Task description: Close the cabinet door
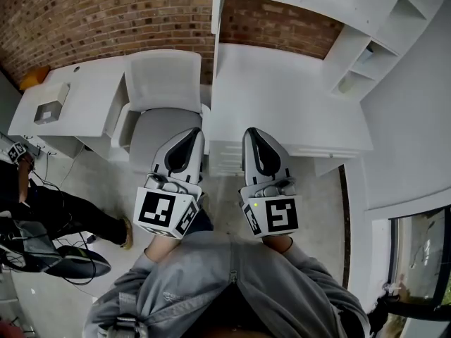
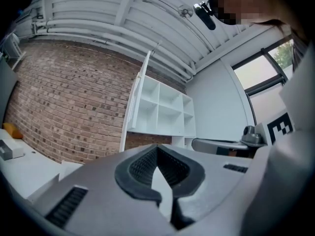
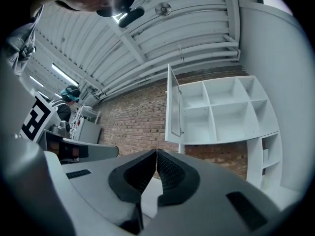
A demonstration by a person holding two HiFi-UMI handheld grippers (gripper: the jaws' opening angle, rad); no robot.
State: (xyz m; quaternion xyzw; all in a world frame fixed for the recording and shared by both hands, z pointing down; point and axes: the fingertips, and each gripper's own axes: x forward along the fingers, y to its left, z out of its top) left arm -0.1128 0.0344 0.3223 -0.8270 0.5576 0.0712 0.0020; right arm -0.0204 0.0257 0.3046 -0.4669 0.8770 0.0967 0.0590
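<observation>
The left gripper (image 2: 157, 149) has its jaws clenched, the ribbed pads meeting tip to tip on themselves. The right gripper (image 3: 156, 152) is the same: jaws pressed together and gripping only each other. Neither touches anything in the scene. In the head view both are held side by side, near the person's grey sweatshirt (image 1: 232, 287), pointing to the far side.

The cabinet door (image 3: 172, 102) hangs on the left edge of the white wall cabinet (image 3: 226, 112) and stands swung out toward the near side, seen almost edge-on. The cabinet's square compartments are exposed to its right. It is well apart from both grippers, up on the brick wall (image 1: 106, 13).

Under the cabinet runs a white counter (image 1: 282, 97), which lies between the grippers and the far wall. Just left of it a white chair (image 1: 163, 83) stands in front of the left gripper. Farther left is a second counter (image 1: 84, 94) carrying a small grey thing (image 1: 51, 111), perhaps a box; it is too small to tell. At the far left edge another person's dark trouser leg (image 1: 70, 213) crosses the floor. Tall white shelves (image 1: 380, 41) stand to the right of the cabinet.
</observation>
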